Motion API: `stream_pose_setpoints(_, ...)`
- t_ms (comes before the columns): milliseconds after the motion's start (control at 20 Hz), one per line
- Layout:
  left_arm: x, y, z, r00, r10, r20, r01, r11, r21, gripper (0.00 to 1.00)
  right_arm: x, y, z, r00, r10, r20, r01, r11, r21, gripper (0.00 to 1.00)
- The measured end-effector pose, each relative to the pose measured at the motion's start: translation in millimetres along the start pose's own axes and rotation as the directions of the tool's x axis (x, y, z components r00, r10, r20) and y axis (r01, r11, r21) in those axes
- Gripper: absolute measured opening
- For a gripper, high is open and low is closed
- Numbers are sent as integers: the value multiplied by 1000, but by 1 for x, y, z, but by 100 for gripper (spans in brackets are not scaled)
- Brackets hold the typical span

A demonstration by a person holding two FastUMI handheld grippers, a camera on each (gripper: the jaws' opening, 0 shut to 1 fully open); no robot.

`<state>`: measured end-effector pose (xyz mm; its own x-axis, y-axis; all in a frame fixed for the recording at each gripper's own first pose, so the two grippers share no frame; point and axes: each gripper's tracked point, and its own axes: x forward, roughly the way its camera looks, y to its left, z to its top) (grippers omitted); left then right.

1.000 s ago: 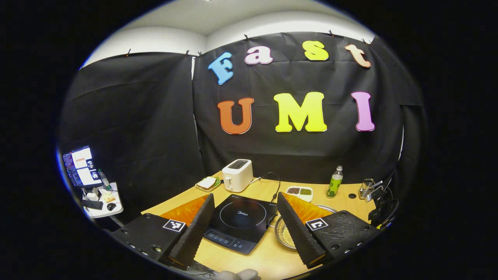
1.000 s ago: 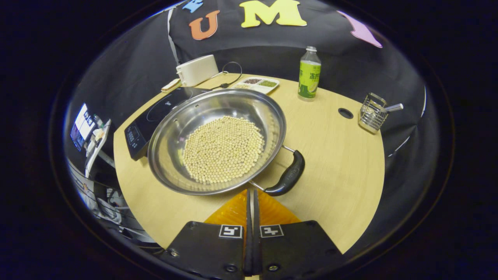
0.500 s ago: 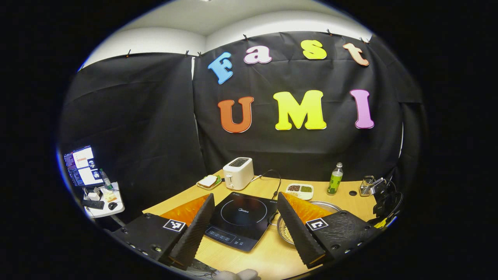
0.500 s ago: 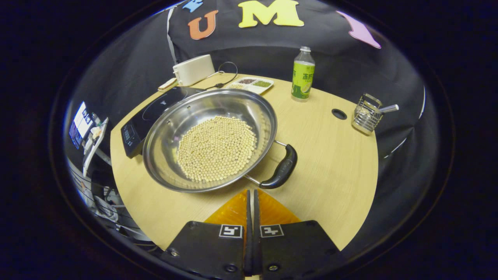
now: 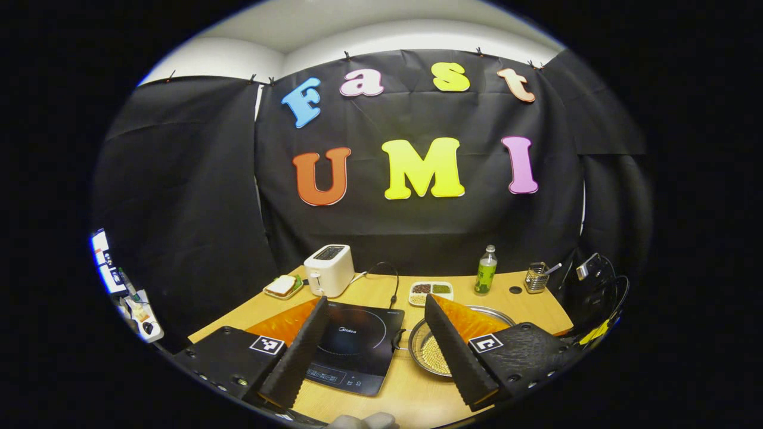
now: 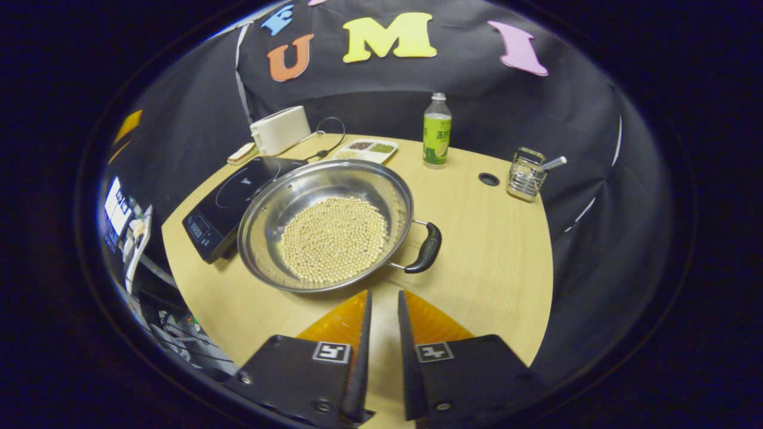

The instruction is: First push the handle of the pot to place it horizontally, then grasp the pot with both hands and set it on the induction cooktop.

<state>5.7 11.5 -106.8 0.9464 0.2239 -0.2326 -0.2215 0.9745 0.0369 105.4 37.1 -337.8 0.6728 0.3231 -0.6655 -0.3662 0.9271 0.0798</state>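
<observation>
Black cloth backs a pale wooden table. On it the steel pot, its bottom covered in soybeans, sits touching or just beside the induction cooktop, not on it. Its black side handle points toward you in the right gripper view and looks already level.

Judgement: the two-handed grasp comes next. Take opposite sides of the rim, lift evenly, keep the pot flat or the beans will slide.

Your right gripper hovers short of the pot, fingers parted by a narrow gap, empty. Your left gripper stands wide apart above the cooktop, holding nothing, the pot just beside it.
</observation>
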Motion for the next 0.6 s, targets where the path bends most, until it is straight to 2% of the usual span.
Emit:
stream_pose_setpoints(100, 8, 3, -5, 999, -49, -6, 49, 999, 3, 96, -9, 4, 2, 999, -32, 30, 30, 998, 52, 69)
stream_pose_setpoints(200, 13, 7, -13, 996, -89, -19, 89, 996, 12, 96, -16, 1, 1, 994, -99, 45, 95, 991, 94, 88)
stream_pose_setpoints(350, 19, 12, -31, 988, -148, -48, 149, 989, 10, 97, -25, 8, 1, 987, -138, 80, 123, 978, 169, 88)
stream_pose_setpoints(600, 36, 6, -80, 964, -218, -152, 223, 975, 16, 97, -34, 8, -5, 975, -208, 79, 189, 961, 202, 91)
